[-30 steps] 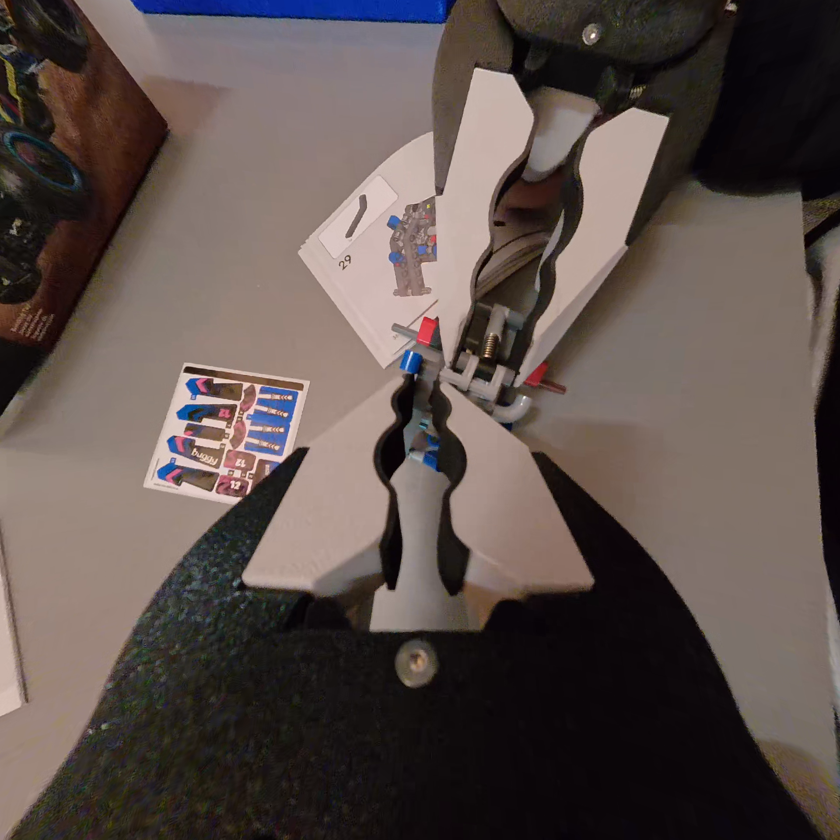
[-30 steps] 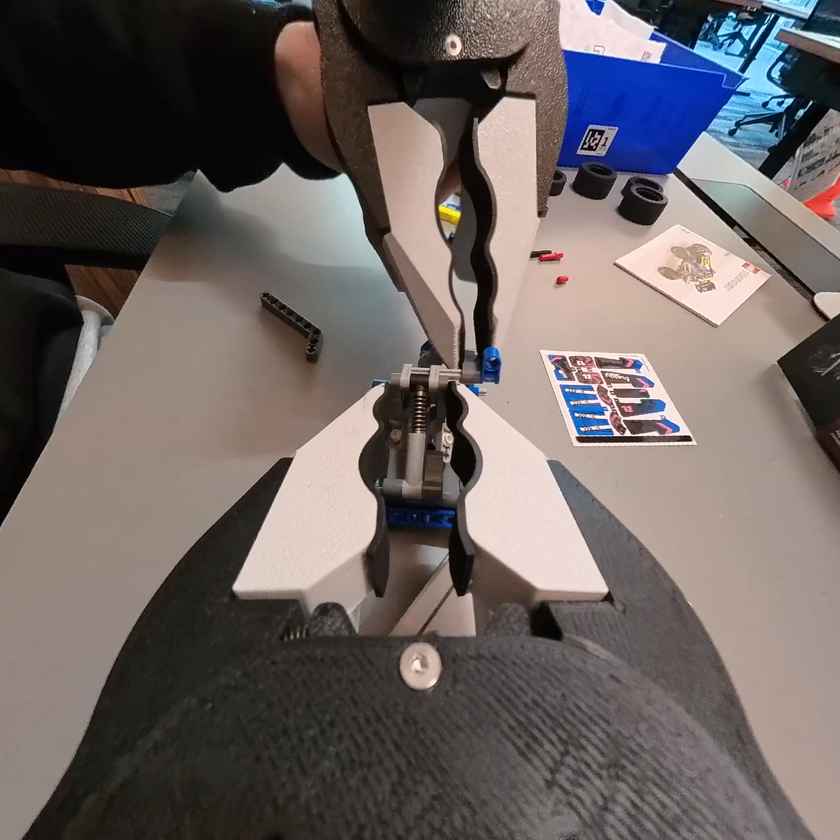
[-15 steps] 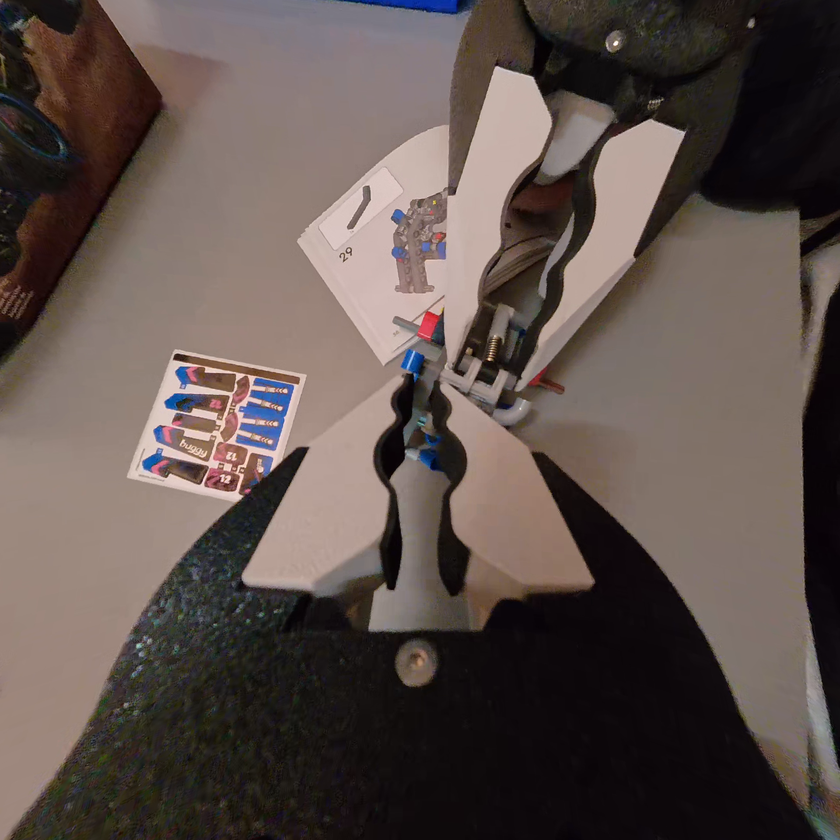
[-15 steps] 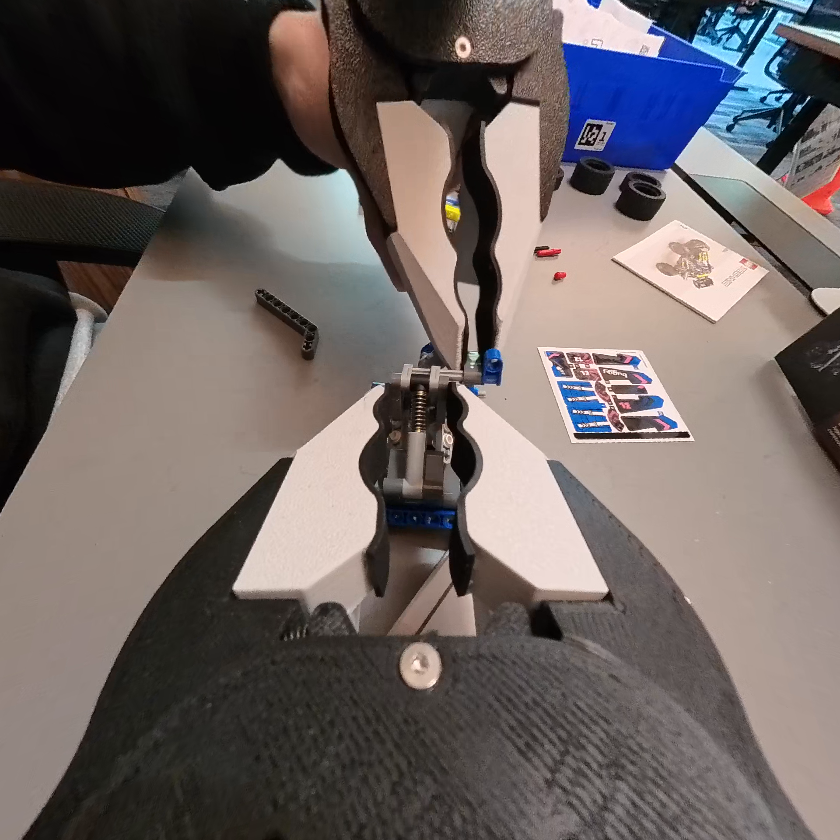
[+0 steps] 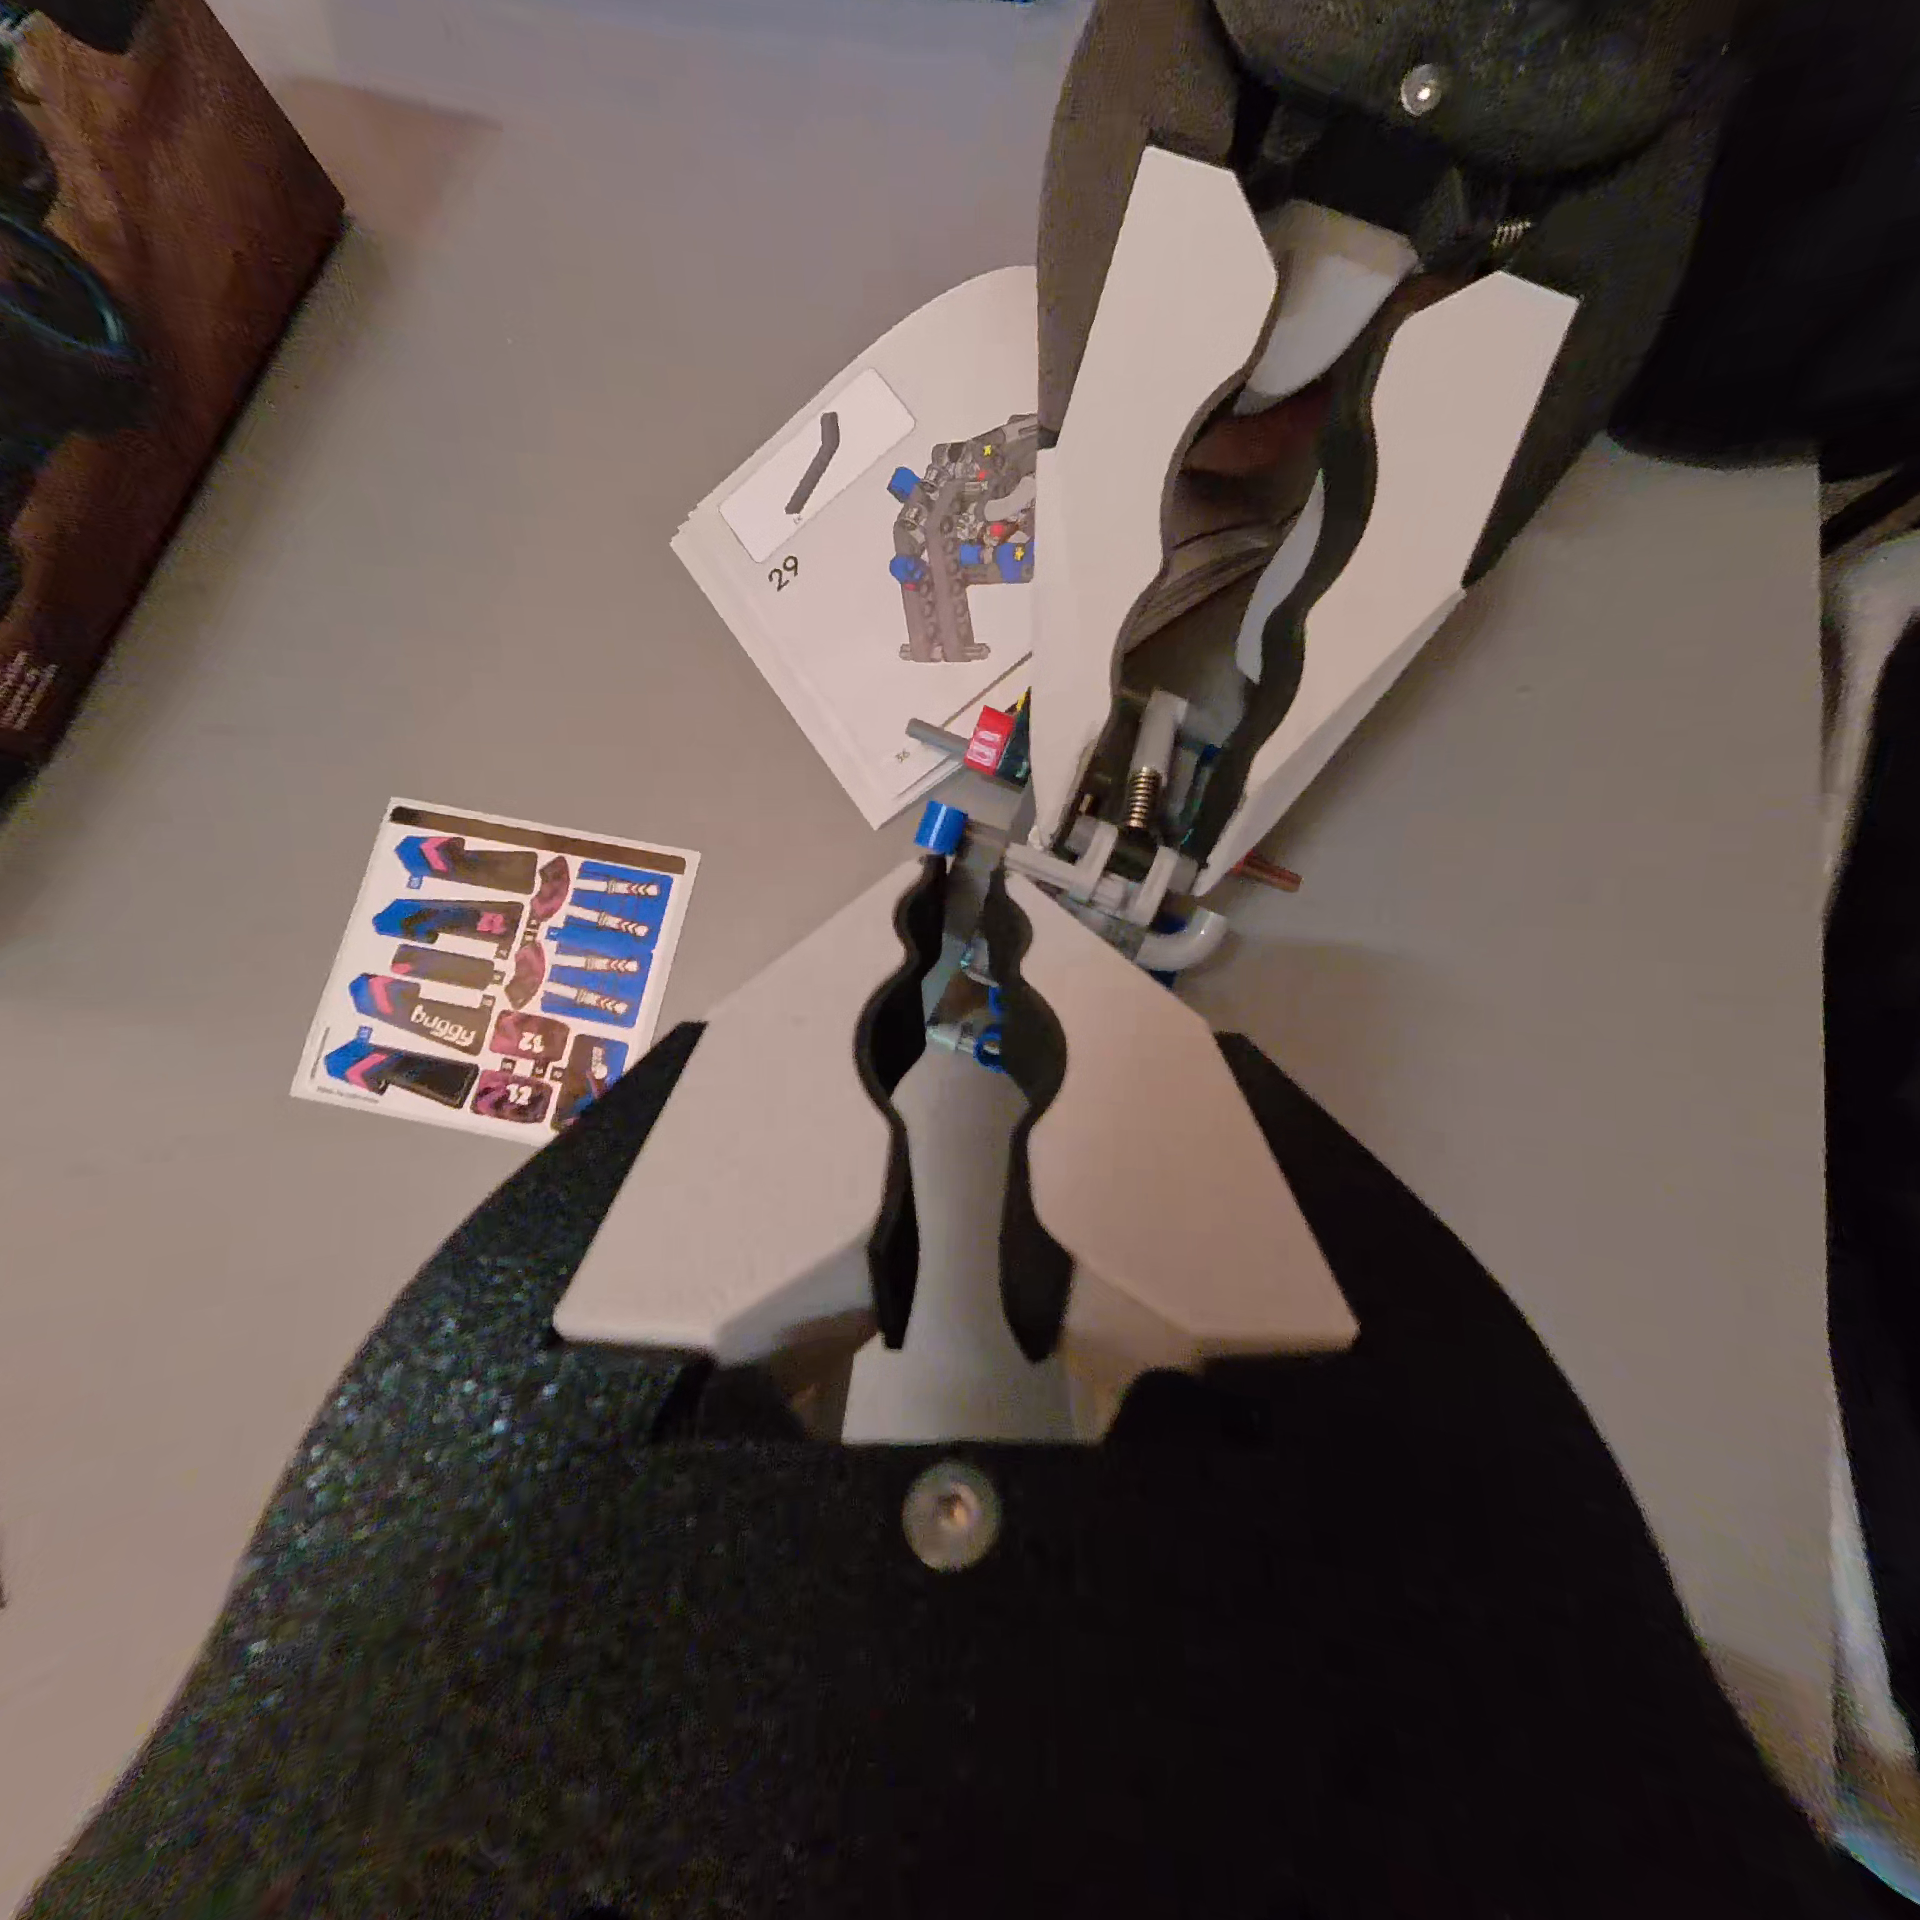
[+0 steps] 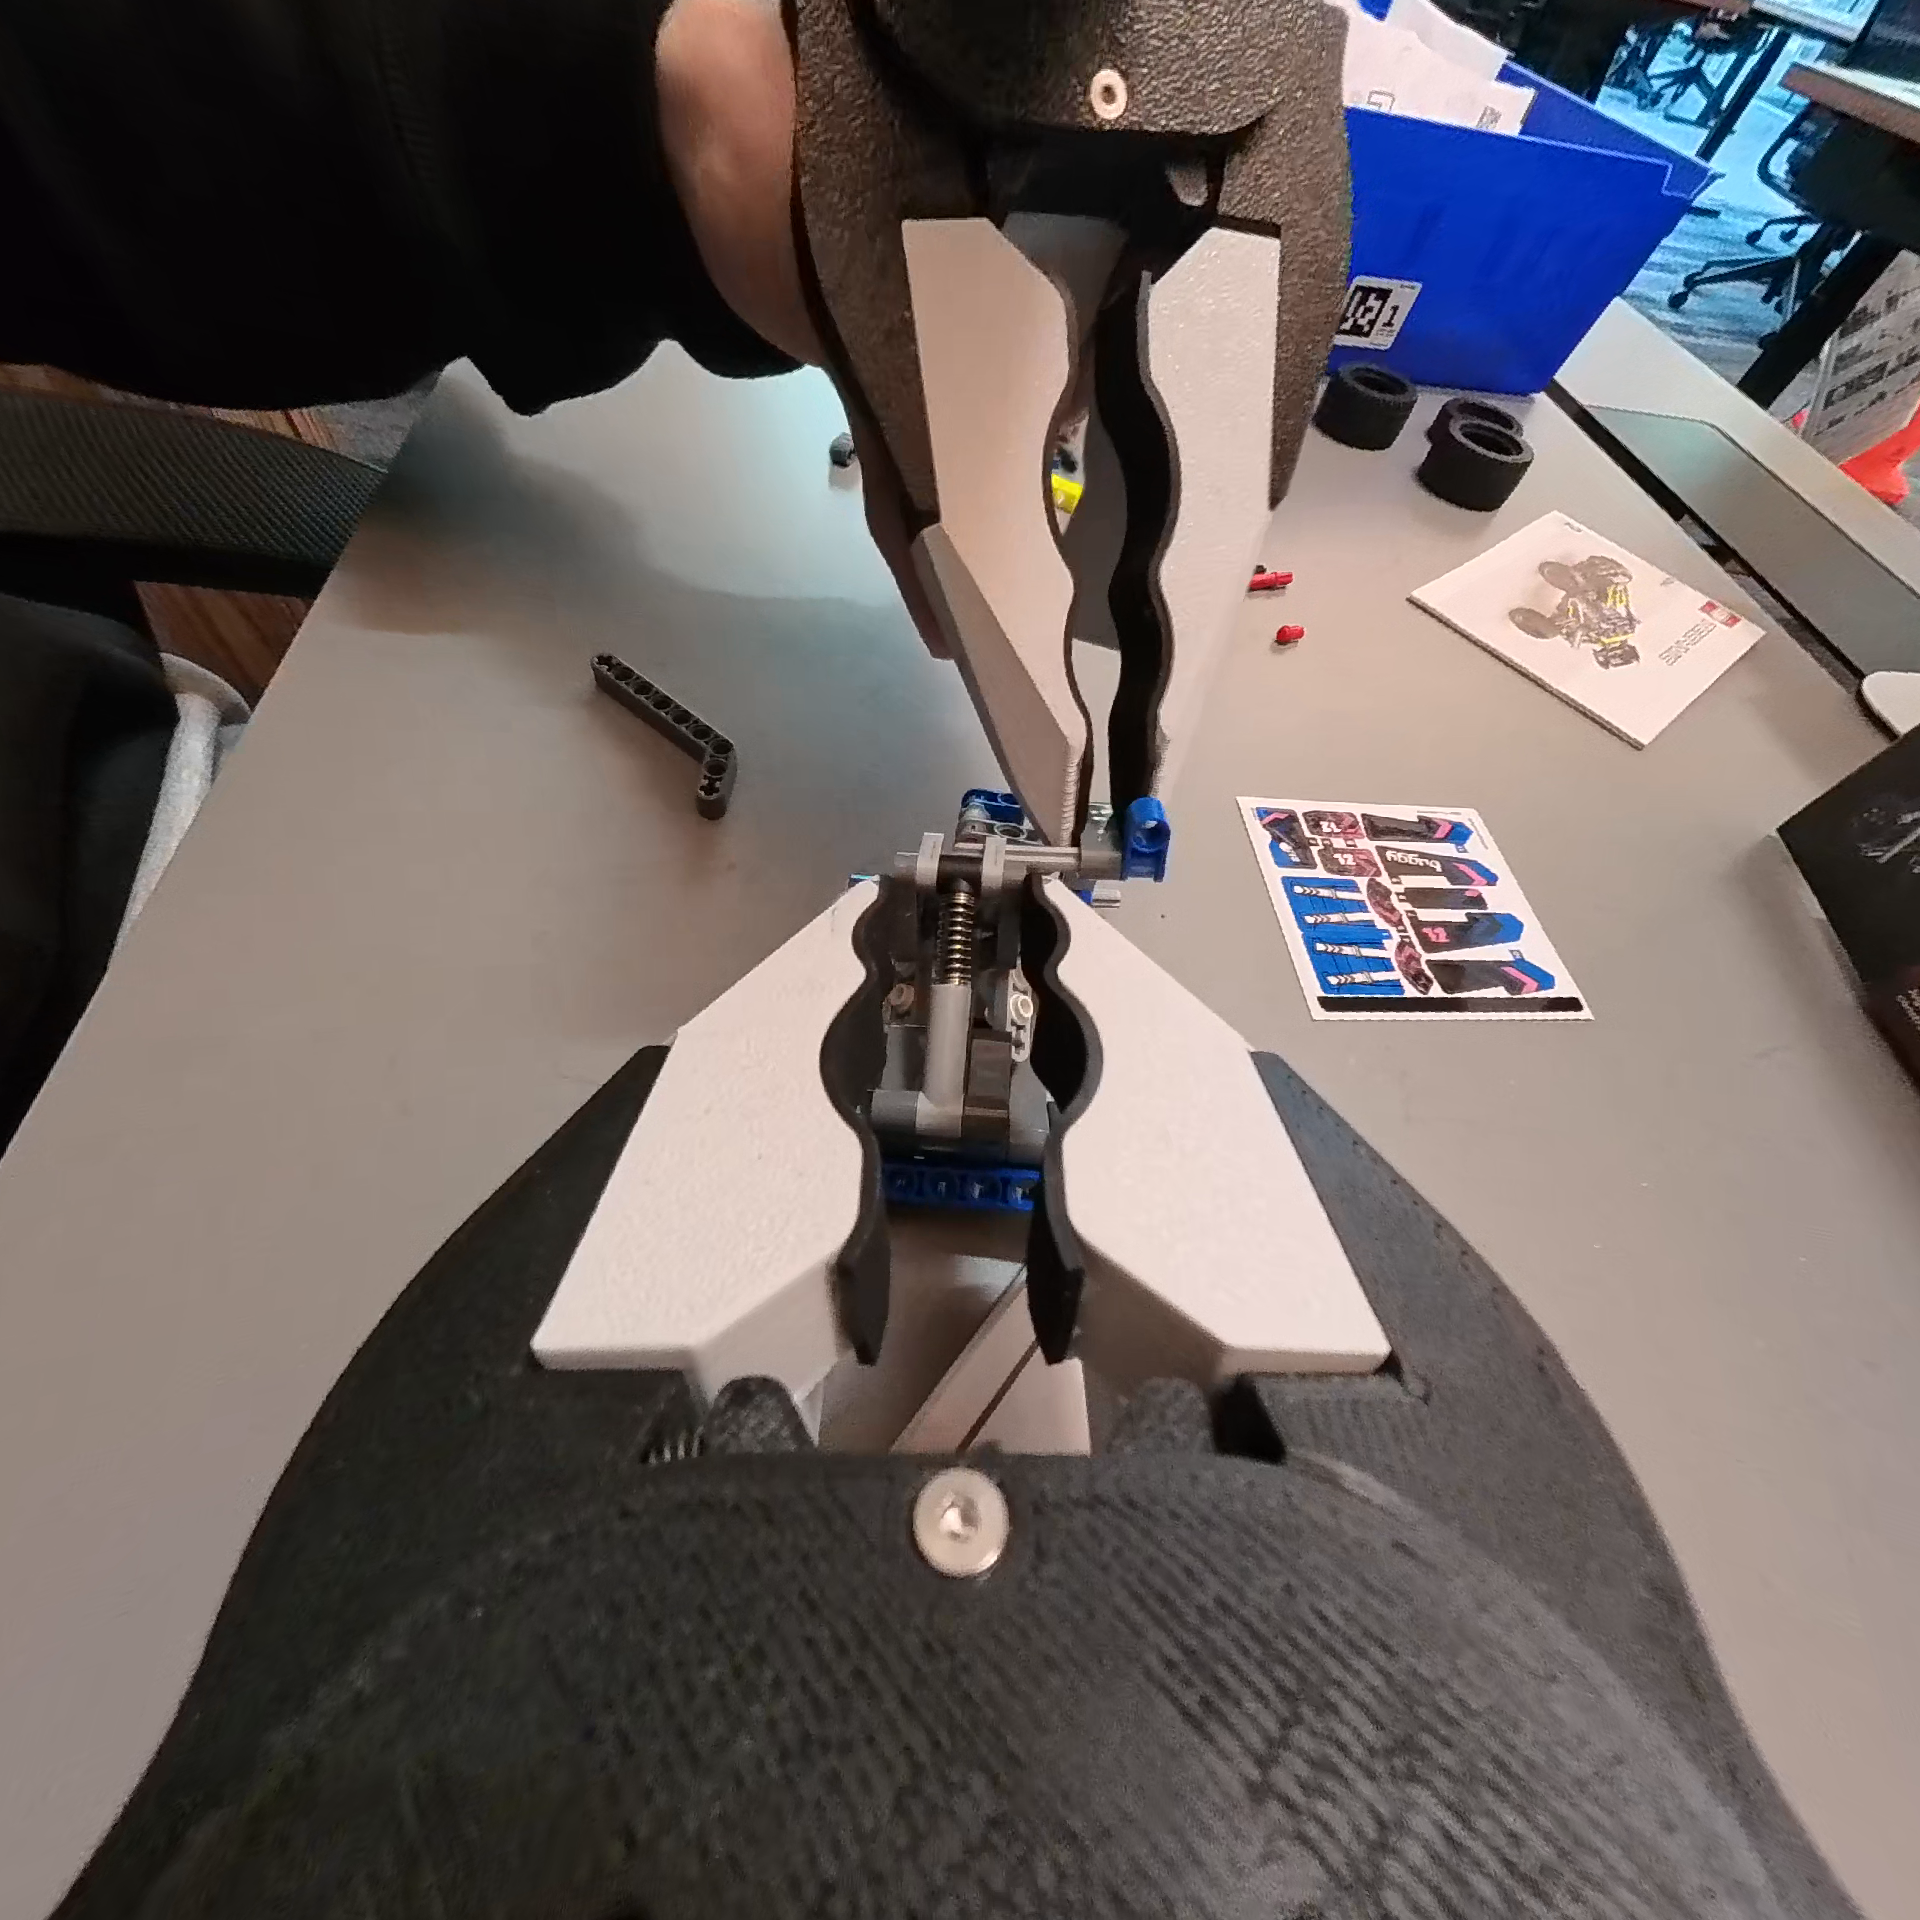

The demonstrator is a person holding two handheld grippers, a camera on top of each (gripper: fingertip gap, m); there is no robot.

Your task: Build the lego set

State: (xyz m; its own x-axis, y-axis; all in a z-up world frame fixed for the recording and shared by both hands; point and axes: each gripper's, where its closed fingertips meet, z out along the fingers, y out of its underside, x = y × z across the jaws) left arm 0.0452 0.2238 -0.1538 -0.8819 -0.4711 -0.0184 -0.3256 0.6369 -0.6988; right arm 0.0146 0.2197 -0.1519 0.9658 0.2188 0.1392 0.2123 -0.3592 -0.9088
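Nowhere near finished: my right gripper [image 6: 961, 894] clamps the half-built chassis [image 6: 951, 1023], left gripper [image 5: 961, 904] pinches its axle [image 6: 1070, 860]; tyres [image 6: 1473, 465], bent beam [image 6: 670, 727], sticker sheet [image 6: 1408, 925] untouched beyond.

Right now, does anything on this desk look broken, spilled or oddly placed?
Nothing looks broken. A few loose pieces lie scattered: two small red pins, a bent black beam and black tyres. Both grippers, left and right, are clamped on the half-built model.
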